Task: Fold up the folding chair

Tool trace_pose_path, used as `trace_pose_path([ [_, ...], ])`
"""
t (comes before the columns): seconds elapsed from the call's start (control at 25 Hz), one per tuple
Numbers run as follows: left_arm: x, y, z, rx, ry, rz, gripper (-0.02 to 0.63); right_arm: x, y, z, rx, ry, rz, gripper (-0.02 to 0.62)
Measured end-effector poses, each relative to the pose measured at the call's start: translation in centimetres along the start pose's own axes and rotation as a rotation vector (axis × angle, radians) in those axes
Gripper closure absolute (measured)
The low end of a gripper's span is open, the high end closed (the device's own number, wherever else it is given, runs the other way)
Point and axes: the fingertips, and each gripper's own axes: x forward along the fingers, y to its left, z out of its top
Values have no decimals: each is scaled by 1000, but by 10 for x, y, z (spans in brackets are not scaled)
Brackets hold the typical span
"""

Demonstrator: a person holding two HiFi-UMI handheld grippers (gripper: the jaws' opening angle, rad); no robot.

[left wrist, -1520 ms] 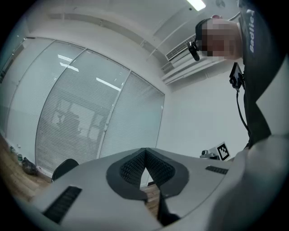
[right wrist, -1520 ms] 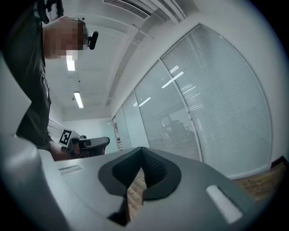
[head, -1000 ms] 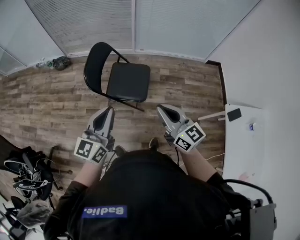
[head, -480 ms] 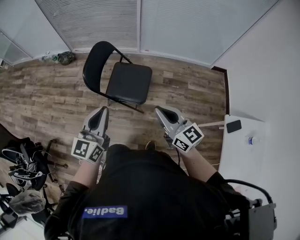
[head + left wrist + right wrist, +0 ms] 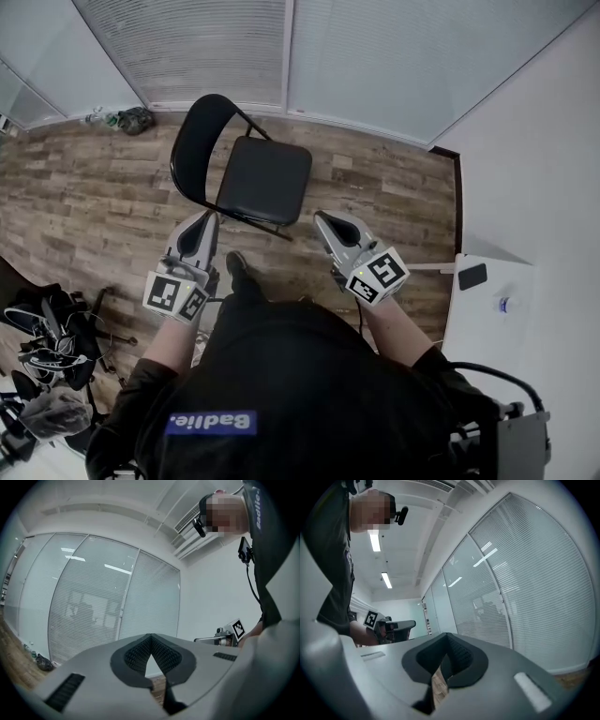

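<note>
A black folding chair (image 5: 255, 178) stands unfolded on the wood floor, its seat flat and its rounded backrest (image 5: 192, 142) toward the left. My left gripper (image 5: 205, 222) hovers just short of the seat's near left edge, shut and empty. My right gripper (image 5: 325, 223) is level with it to the right of the seat's near corner, also shut with nothing in it. In the left gripper view the jaw tips (image 5: 150, 637) meet in front of the blinds; in the right gripper view the closed tips (image 5: 447, 637) point at the glass wall. The chair is not seen in either gripper view.
Glass walls with blinds (image 5: 234, 47) run behind the chair. A white table (image 5: 487, 291) with a dark phone (image 5: 472, 276) stands at the right. A heap of black gear and cables (image 5: 47, 337) lies at the left. A dark bundle (image 5: 131, 119) sits by the wall.
I have stepped toward the chair; it now lies closer under both grippers. Both grippers moved forward together and stayed shut.
</note>
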Motion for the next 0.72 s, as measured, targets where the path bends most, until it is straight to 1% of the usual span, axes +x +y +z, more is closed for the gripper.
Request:
trace_pose_path([
  [0.2,35,71,9,7,18,-39,601,65,-22,7,2,17,-57,598],
  [0.4,67,135,19,18,34,-96,601,127,-42,16,10,25,-123,598],
  [0.56,86,179,25,11,44,-119,601,162,-59,27,4,21,-181,598],
  [0.72,96,212,19,3,66,-121,601,186,-74,35,14,-13,-225,598],
])
